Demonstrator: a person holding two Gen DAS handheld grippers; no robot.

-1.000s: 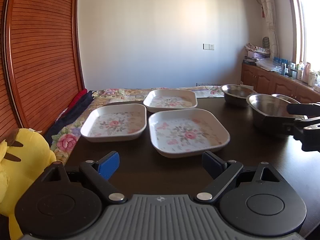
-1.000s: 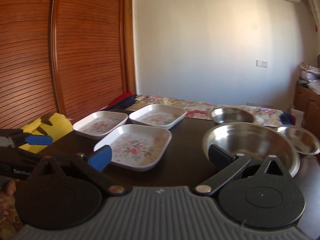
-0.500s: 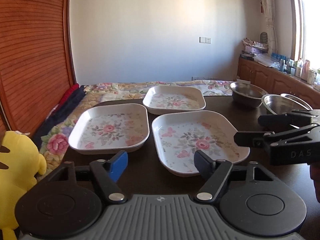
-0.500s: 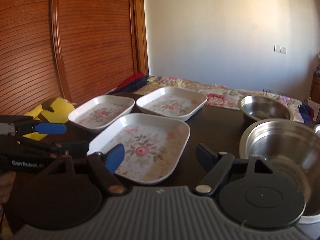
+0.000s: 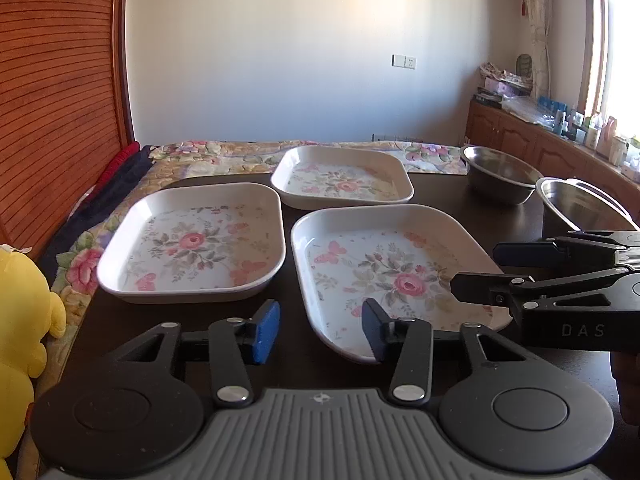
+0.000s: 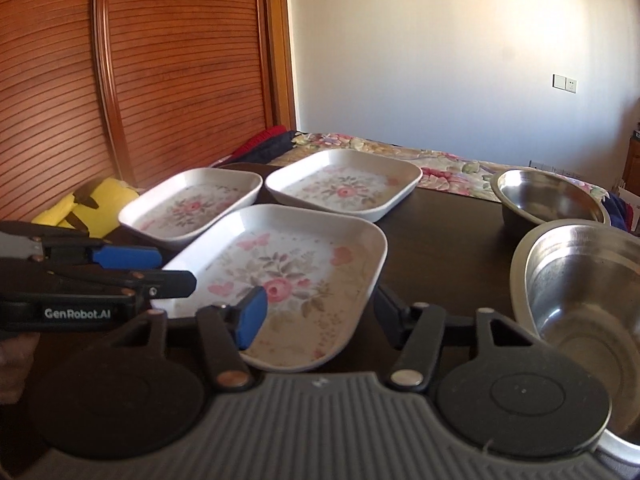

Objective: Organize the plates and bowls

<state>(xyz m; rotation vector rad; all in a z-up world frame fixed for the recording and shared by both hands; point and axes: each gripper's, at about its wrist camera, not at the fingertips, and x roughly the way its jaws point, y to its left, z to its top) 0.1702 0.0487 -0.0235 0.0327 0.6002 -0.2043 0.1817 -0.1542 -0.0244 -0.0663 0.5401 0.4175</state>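
Three white square plates with rose prints lie on the dark table: a left plate, a far plate and a near plate. My left gripper is open and empty, level with the near plate's front left corner. My right gripper is open, with the near plate's front right corner between its fingers but not clamped. From the left wrist it shows as the right gripper over that plate's right rim. Two steel bowls stand to the right.
A yellow plush toy sits off the table's left edge by a slatted wooden door. A floral cloth covers the far end. A low wooden cabinet with clutter runs under the window at right.
Both grippers have moved forward to the near plate, and both pairs of jaws have narrowed while staying open. The right gripper left the large bowl and swung left over the plate's rim.
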